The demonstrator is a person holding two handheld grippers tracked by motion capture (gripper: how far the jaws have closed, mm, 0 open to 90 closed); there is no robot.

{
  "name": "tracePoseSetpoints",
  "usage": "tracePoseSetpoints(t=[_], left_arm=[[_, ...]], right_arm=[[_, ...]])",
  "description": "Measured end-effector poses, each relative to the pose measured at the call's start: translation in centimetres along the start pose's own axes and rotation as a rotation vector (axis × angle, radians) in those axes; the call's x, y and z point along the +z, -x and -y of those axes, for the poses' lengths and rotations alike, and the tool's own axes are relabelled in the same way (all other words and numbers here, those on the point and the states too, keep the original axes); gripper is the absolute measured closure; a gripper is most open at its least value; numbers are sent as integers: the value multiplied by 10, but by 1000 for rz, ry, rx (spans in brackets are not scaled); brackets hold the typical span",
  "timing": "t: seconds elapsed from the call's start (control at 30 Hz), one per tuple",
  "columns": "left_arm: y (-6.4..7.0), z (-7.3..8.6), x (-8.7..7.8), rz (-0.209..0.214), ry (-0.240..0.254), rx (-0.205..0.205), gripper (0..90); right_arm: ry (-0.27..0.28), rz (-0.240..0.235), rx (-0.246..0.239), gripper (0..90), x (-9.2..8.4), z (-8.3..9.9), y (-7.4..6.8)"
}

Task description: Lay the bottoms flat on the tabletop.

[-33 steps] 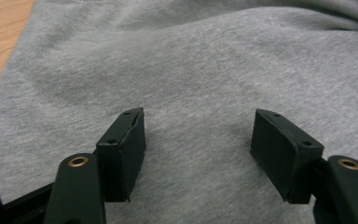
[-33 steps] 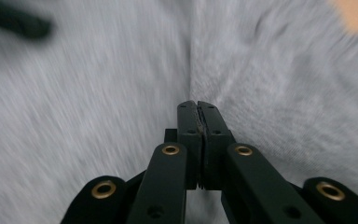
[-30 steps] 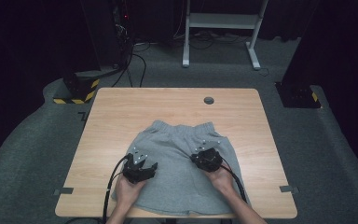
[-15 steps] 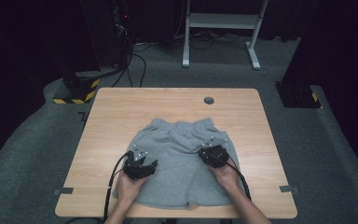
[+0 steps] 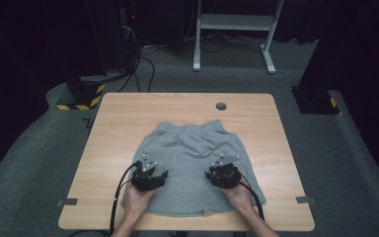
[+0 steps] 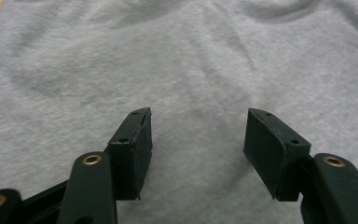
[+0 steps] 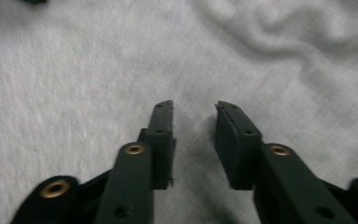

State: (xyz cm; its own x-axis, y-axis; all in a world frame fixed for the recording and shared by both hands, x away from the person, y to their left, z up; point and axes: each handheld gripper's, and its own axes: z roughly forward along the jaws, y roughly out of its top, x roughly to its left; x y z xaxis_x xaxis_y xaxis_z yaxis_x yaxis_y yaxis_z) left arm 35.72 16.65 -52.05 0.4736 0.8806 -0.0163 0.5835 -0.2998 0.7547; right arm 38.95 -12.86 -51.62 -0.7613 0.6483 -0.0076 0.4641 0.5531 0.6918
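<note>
Table (image 5: 128, 113); shorts (image 5: 192, 148) beneath parted tools.
</note>
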Motion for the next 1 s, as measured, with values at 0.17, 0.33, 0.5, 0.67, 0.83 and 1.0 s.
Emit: tracePoseSetpoints(t=[0.17, 0.33, 0.5, 0.67, 0.83, 1.0], left_arm=[[0, 2, -1, -1, -18, 3, 423], [0, 4, -9, 8, -31, 14, 443], [1, 17, -23, 14, -48, 42, 480], [-7, 26, -28, 5, -36, 28, 472], [-19, 13, -15, -22, -49, 20, 409], [-30, -4, 3, -36, -57, -3, 408]], right_arm=[[-25, -30, -72, 864, -7, 0, -8], [4, -56, -71, 771, -25, 4, -15], [4, -46, -45, 656, -34, 21, -19], [25, -9, 18, 616, -37, 42, -12], [28, 47, 19, 560, -27, 33, 5], [19, 96, 63, 554, -13, 17, 33]])
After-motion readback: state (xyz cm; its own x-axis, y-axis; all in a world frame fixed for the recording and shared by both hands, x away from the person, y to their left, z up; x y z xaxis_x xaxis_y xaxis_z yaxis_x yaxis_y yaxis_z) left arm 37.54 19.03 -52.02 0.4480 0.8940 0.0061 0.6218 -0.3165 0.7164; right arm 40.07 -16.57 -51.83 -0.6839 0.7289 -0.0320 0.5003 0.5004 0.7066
